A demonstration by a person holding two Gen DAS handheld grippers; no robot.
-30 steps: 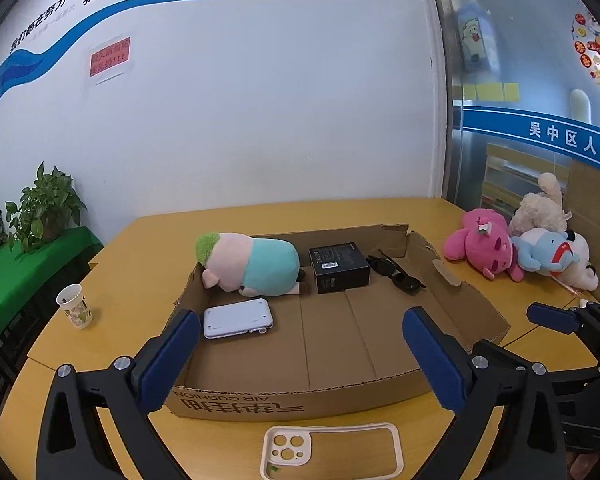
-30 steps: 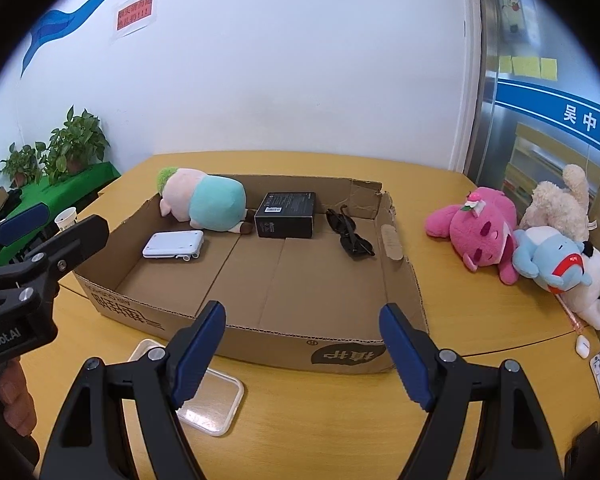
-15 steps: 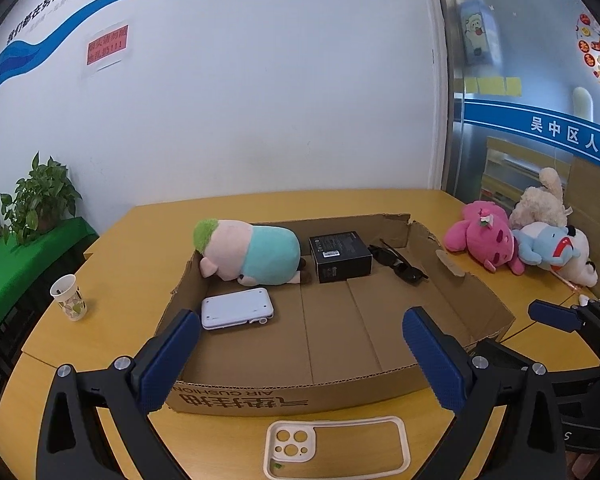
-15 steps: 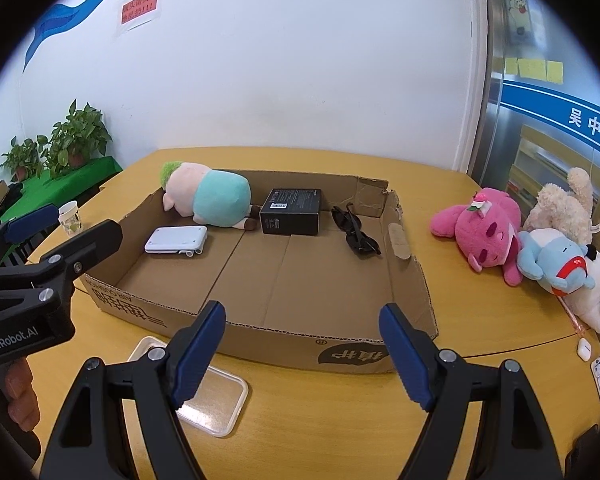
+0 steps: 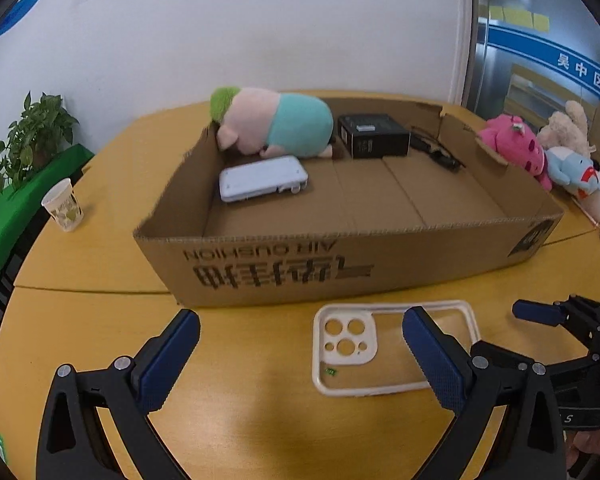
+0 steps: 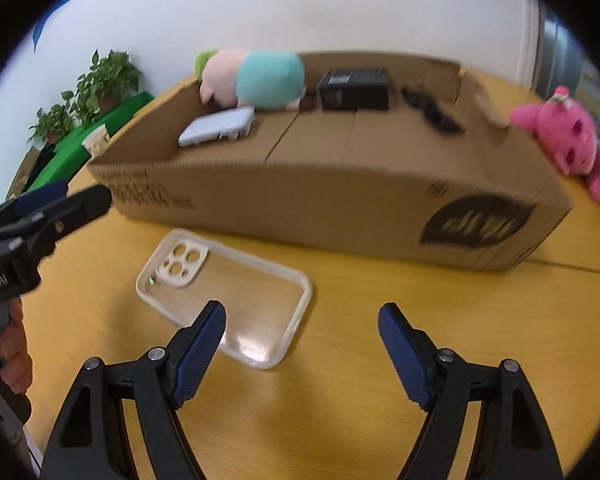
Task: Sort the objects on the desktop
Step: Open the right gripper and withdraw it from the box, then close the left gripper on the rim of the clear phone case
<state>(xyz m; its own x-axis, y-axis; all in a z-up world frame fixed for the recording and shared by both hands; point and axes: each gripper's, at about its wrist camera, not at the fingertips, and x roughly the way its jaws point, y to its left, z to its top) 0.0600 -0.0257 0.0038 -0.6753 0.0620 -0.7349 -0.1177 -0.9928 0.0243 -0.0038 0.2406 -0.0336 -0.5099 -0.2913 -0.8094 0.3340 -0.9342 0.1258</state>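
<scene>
Both tongs were spread wide and empty. The left gripper [image 5: 300, 356] hovered low over the yellow table [image 5: 100, 320], and the right gripper [image 6: 302, 344] hung beside it, each aimed at the clear phone case [image 6: 224, 294] that lay flat on the table just in front of the cardboard box [image 5: 340, 268]. In the right wrist view, the case's near corner sat just ahead of the right gripper's left finger [image 6: 200, 344].

Inside the box were already 4 things: a plush pig [image 5: 272, 122] against the back wall, a white handheld console [image 5: 262, 180] just in front of it, a black box [image 5: 374, 136] and dark sunglasses [image 5: 436, 150]. 3 more plush toys, the pink one [image 5: 516, 144] nearest, lay on the table to the box's right.

The case looked like the next pick, and it seemed the risky one: thin, flat and slick, it offered only a low rim to pinch. Fingers closing from above could skid it against the box wall or flip it. With both grippers near the same object, they could also collide.
</scene>
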